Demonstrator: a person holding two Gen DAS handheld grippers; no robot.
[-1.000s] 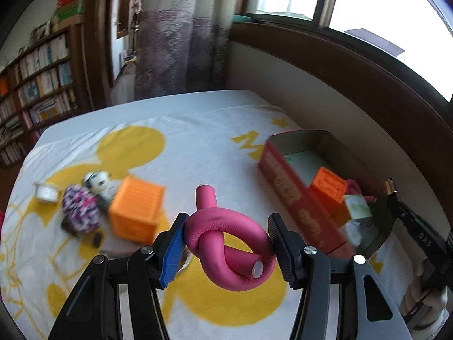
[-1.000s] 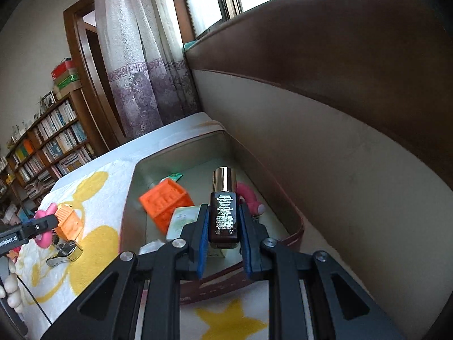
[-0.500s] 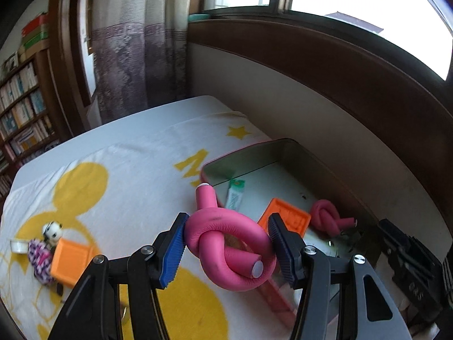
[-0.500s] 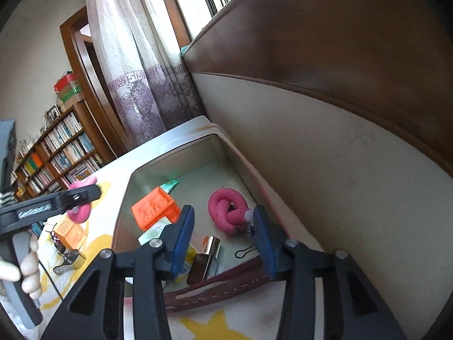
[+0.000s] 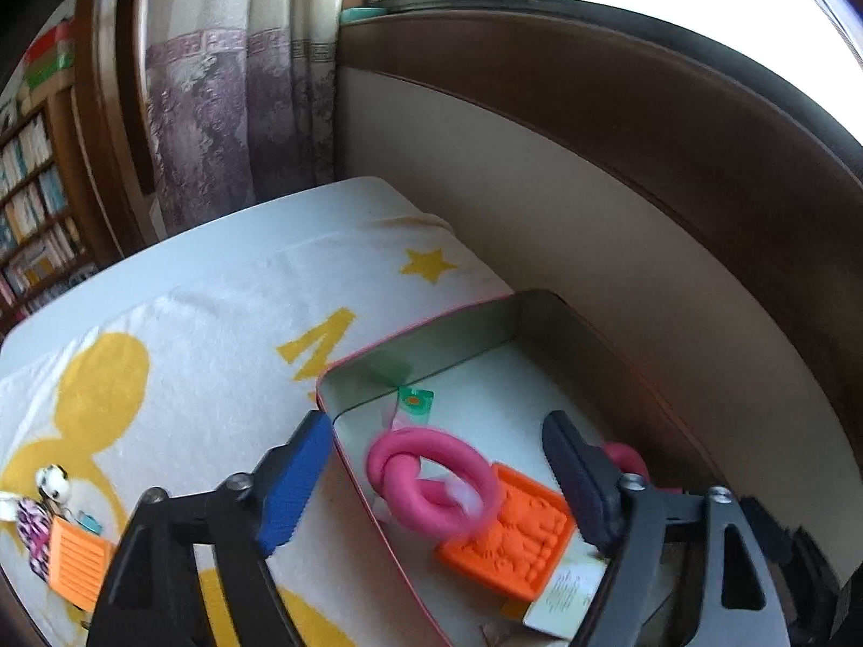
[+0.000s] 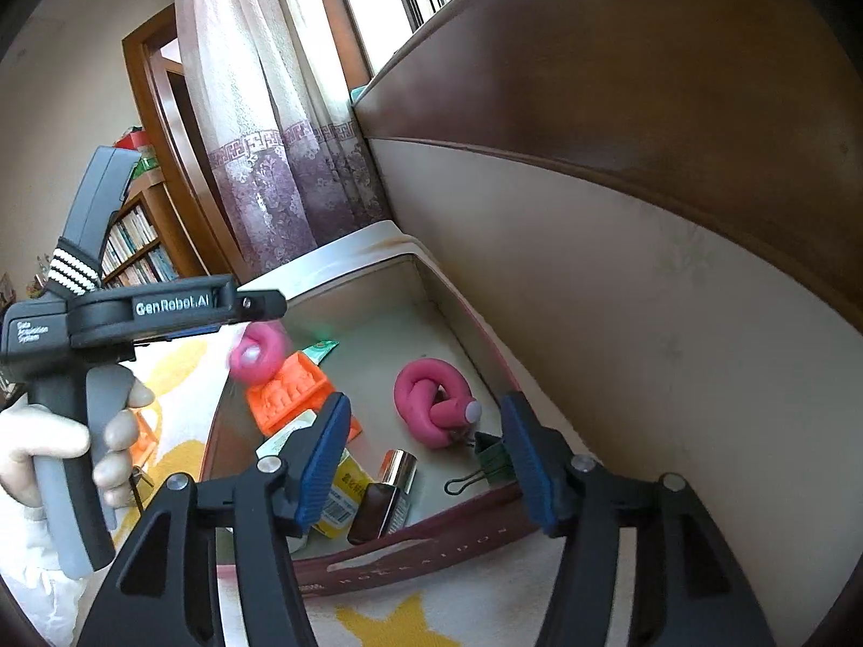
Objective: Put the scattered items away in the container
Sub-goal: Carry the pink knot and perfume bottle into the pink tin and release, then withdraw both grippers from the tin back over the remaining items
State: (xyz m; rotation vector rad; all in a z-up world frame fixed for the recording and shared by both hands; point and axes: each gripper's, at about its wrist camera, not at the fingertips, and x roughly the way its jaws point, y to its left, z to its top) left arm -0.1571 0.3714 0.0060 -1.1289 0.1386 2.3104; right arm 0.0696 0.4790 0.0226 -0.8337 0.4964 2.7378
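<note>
My left gripper is open above the red tin. A knotted pink foam curler, blurred, drops free between its jaws onto the orange block inside. My right gripper is open and empty above the tin's near end. In the right wrist view the tin holds a second pink curler, a dark bottle with a metal cap, a green binder clip, a yellow packet and the orange block.
On the white and yellow towel at the left lie another orange block, a purple patterned item and a small panda figure. A padded brown wall runs close behind the tin.
My left gripper moved over the tin and opened, letting go of the pink curler. My right gripper, which released the dark bottle into the tin, stays open and has lifted slightly.
</note>
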